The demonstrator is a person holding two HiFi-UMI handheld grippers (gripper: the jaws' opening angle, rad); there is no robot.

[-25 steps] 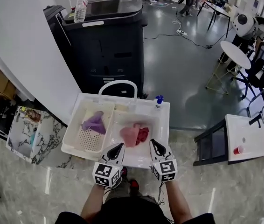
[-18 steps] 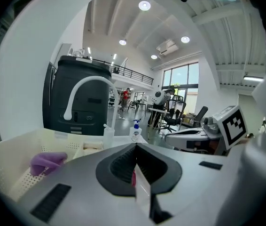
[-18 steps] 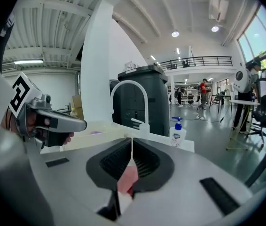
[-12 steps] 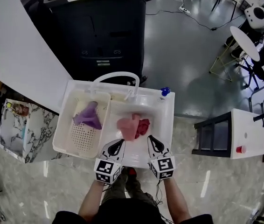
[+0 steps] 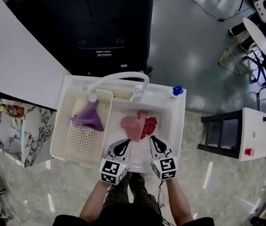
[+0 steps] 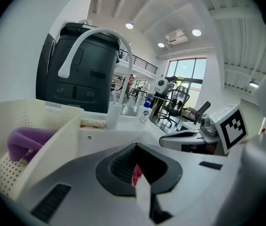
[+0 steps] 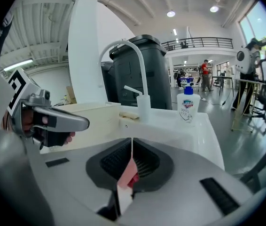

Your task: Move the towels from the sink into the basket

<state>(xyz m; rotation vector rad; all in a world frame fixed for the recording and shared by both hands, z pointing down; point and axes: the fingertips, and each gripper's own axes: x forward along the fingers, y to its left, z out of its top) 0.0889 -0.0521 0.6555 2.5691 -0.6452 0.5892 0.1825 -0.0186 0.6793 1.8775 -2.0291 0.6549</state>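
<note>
Towels draw our eye first: a pink towel [image 5: 132, 127] and a red towel [image 5: 150, 125] lie bunched together, touching, in the basin of the white sink [image 5: 173, 121], the pink one on the left. A purple towel [image 5: 87, 118] already sits in the far part of the perforated basket [image 5: 80, 144], which fills the sink's left compartment. We see a white faucet [image 5: 120, 75] arching over the back rim, its spout end above the basket's far edge. A soap bottle [image 5: 177, 90] with a blue cap stands on the back right corner. Both grippers hang side by side over the sink's near rim, pointing forward and down toward the pink and red cloth. The left gripper [image 5: 125, 142] has its fingers [image 6: 118, 167] pressed together with nothing between them; through the slit at their tips we glimpse only a sliver of red cloth lying beyond. The right gripper [image 5: 152, 139] likewise has its fingers [image 7: 147, 163] closed on nothing, with pink and red cloth showing past the tips. From the head view we judge that neither gripper touches a towel, though the tips are near the pink one. A forearm runs back from each marker cube toward the bottom edge of that view. Behind the sink stands a large black machine [image 5: 100, 27], and to the right, well apart, a small white tabletop [image 5: 257, 126] carries a red cup [image 5: 249, 151].
</note>
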